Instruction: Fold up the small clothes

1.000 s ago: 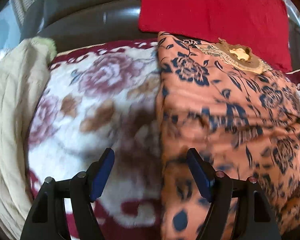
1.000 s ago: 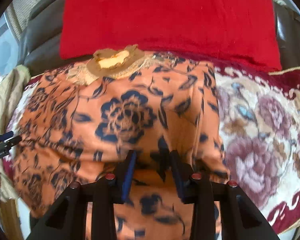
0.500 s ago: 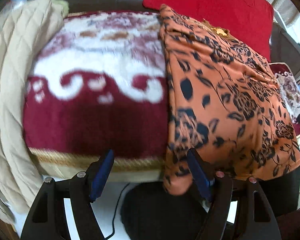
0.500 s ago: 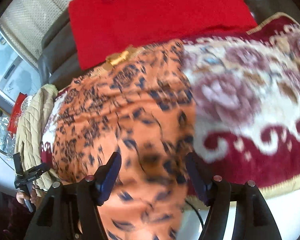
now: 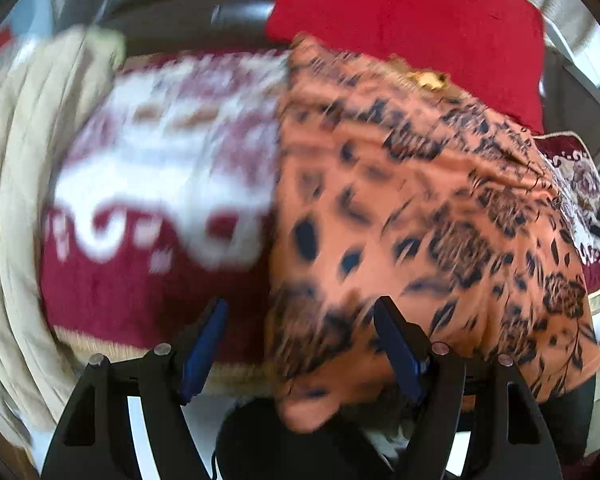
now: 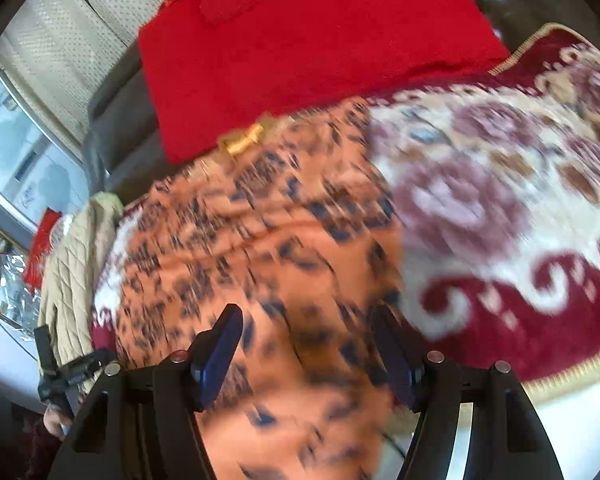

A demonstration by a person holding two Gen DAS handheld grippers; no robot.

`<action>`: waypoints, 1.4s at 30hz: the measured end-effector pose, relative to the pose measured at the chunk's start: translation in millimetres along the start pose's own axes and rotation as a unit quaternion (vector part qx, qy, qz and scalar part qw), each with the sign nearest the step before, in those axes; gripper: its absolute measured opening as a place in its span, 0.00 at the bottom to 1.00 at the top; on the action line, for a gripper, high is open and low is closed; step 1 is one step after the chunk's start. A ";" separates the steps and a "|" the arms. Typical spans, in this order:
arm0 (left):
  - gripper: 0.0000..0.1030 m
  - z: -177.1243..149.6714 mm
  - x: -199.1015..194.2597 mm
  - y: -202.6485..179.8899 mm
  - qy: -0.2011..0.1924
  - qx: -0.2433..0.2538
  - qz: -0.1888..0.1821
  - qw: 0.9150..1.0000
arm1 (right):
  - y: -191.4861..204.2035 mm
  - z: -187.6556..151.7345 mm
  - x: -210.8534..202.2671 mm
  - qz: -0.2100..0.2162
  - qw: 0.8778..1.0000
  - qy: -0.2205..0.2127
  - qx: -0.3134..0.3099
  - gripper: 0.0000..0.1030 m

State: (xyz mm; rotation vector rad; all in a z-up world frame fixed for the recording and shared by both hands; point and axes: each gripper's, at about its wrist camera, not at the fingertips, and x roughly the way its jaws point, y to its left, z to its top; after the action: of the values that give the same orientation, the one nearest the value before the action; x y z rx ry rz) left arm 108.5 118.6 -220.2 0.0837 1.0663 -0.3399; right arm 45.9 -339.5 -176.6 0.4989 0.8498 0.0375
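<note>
While both views smeared with motion, the left tongs [image 5: 300, 344] stood spread, their blue pads bare, the near corner of the orange garment [image 5: 420, 208] drooping between them without being pinched. The right tongs [image 6: 306, 348] were spread too, over the garment's lower part; a second earlier they had been pinched close on a fold of it. The garment, thin and limp with a dark floral print and a gold ornament [image 5: 426, 78] at its far end, lay flat on a plush maroon-and-cream blanket [image 5: 160, 184], its near edge hanging over the blanket's fringe. Behind it lay a coarse red cloth [image 5: 412, 20]; a quilted beige cover [image 5: 16, 184] bunched at the left. Blur hid the print's detail, and the frame cut off the garment's hanging hem.
</note>
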 end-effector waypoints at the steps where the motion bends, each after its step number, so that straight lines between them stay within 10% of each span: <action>1: 0.74 11.8 -4.7 -6.5 -0.012 0.015 0.009 1.000 | 5.5 10.6 8.9 -0.001 1.000 -0.004 -0.004 0.68; 15: 0.74 188.8 61.1 -68.0 -0.067 0.002 0.031 0.997 | 71.2 103.9 110.7 0.051 0.999 0.001 -0.020 0.57; 22: 0.74 185.6 121.9 -60.1 -0.002 -0.001 0.166 0.986 | 97.4 96.0 157.7 0.003 0.996 0.065 -0.067 0.42; 27: 0.84 172.6 118.3 -13.7 -0.003 -0.044 0.121 0.992 | 58.3 77.4 153.4 -0.026 0.996 0.068 -0.046 0.00; 42: 0.82 200.7 96.6 -87.6 -0.048 0.020 0.079 0.996 | 33.6 134.9 108.4 0.000 1.000 -0.017 -0.011 0.08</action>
State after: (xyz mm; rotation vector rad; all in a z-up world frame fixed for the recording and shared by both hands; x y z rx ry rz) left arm 292.5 -32.9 -198.3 0.1850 0.9517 -0.2209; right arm 221.8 -340.1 -164.3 0.4767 0.8159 0.0376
